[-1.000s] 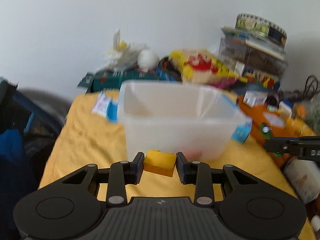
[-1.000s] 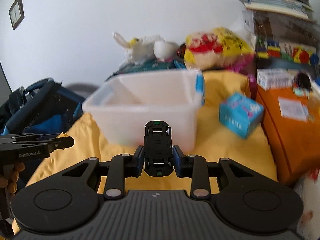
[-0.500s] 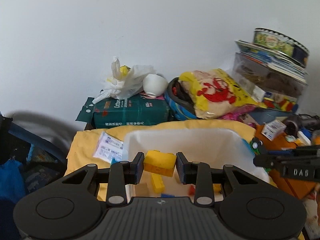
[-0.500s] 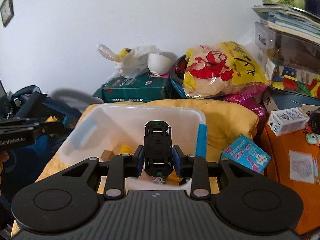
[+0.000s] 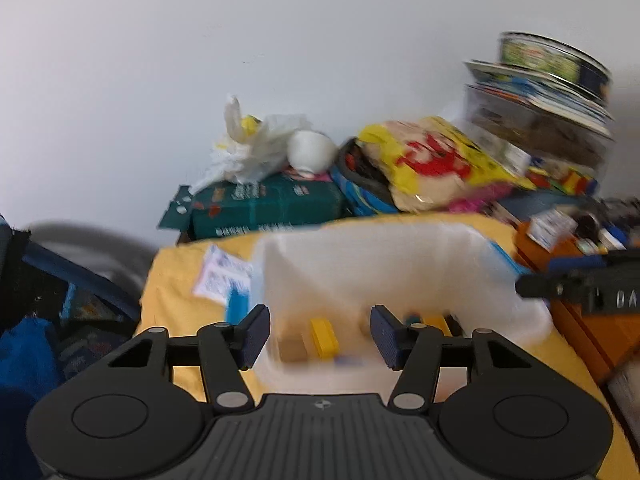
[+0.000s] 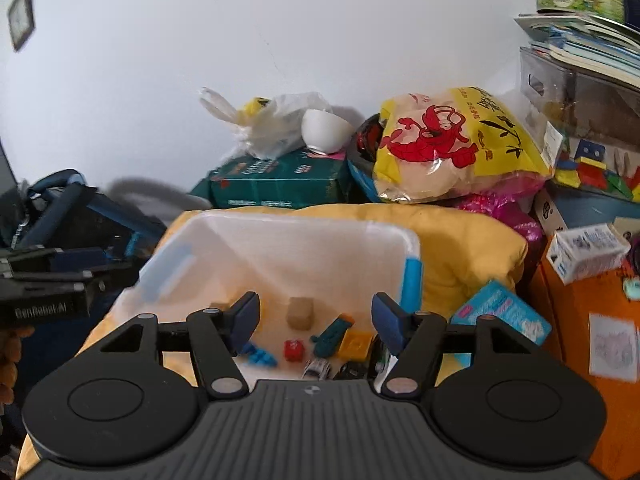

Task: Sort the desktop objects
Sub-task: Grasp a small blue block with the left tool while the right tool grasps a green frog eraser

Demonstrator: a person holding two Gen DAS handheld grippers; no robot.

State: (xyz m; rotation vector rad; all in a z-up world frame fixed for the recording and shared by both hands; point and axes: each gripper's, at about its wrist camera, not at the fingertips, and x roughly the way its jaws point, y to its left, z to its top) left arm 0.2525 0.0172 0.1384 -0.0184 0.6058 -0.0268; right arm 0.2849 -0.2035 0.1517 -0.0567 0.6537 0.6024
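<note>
A translucent white plastic bin [image 6: 280, 248] sits on a yellow cloth [image 6: 460, 240]. It holds several small toys: a yellow brick [image 6: 356, 345], a wooden cube [image 6: 300, 312], a teal piece [image 6: 332, 334], a red piece [image 6: 294, 350] and toy cars [image 6: 352, 370] at the near edge. My right gripper [image 6: 316, 322] is open and empty over the bin's near side. My left gripper [image 5: 320, 336] is open and empty over the bin [image 5: 380, 264], where a yellow brick [image 5: 324, 336] lies inside. The left view is blurred.
A green box [image 6: 276, 180], a white bag [image 6: 272, 124], a white bowl [image 6: 324, 130] and a yellow snack bag [image 6: 452, 148] stand behind the bin. A blue carton [image 6: 500, 316] lies right of it. An orange box [image 6: 592, 320] and stacked books [image 6: 580, 40] are far right.
Both grippers have opened. The yellow brick left the left gripper and the black toy car left the right gripper; both now lie in the bin.
</note>
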